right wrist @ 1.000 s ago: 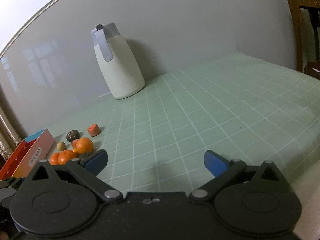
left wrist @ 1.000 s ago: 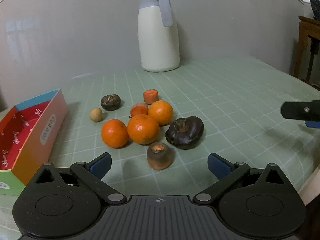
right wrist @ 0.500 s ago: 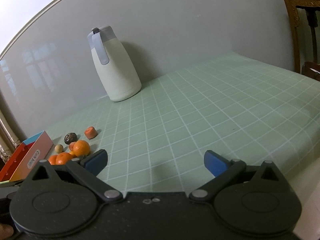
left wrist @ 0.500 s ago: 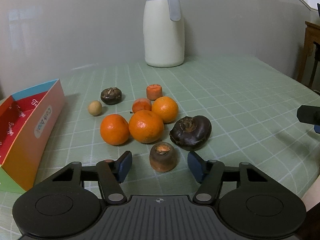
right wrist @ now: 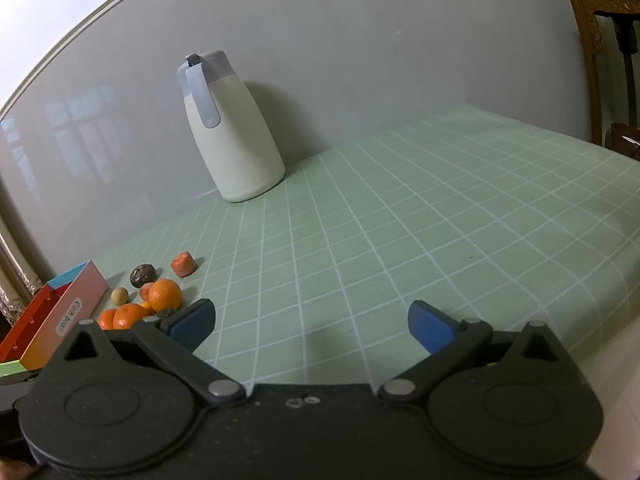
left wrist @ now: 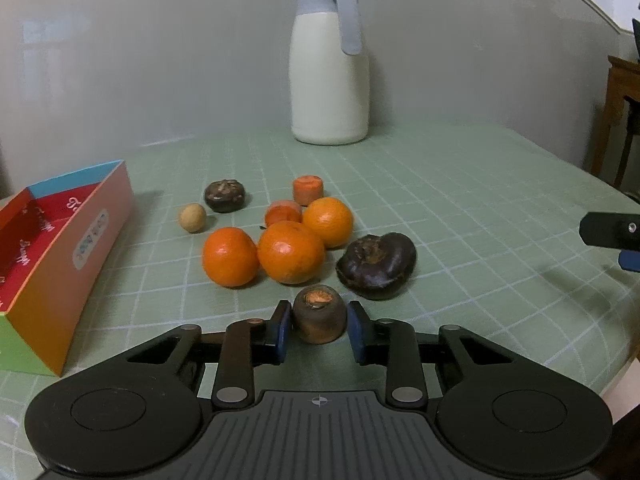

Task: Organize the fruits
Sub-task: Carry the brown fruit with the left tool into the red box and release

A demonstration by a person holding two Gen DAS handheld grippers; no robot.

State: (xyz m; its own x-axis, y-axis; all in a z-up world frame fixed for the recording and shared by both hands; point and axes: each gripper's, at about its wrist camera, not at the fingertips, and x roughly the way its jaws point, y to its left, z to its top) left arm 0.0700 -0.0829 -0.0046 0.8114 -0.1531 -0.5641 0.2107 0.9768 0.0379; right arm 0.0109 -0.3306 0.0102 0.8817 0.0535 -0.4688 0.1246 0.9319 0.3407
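A brown carrot stub (left wrist: 319, 314) with an orange cut top stands on the green checked cloth, between the blue pads of my left gripper (left wrist: 319, 320). The jaws are closing and the pads sit against its sides. Just beyond lie three oranges (left wrist: 291, 252), a large dark water chestnut (left wrist: 376, 266), a smaller one (left wrist: 224, 196), two orange carrot pieces (left wrist: 307, 189) and a small tan fruit (left wrist: 192, 218). My right gripper (right wrist: 312, 320) hovers open over bare cloth, right of the pile (right wrist: 160, 295), holding nothing.
An open colourful box (left wrist: 60, 248) with a red inside lies at the left. A white jug (left wrist: 330, 64) with a grey lid stands at the back against the wall. Wooden furniture (right wrist: 600, 40) rises past the table's right edge.
My left gripper's jaws have swung in from wide open onto the brown carrot stub, and the view has edged closer to it. The right gripper stays open.
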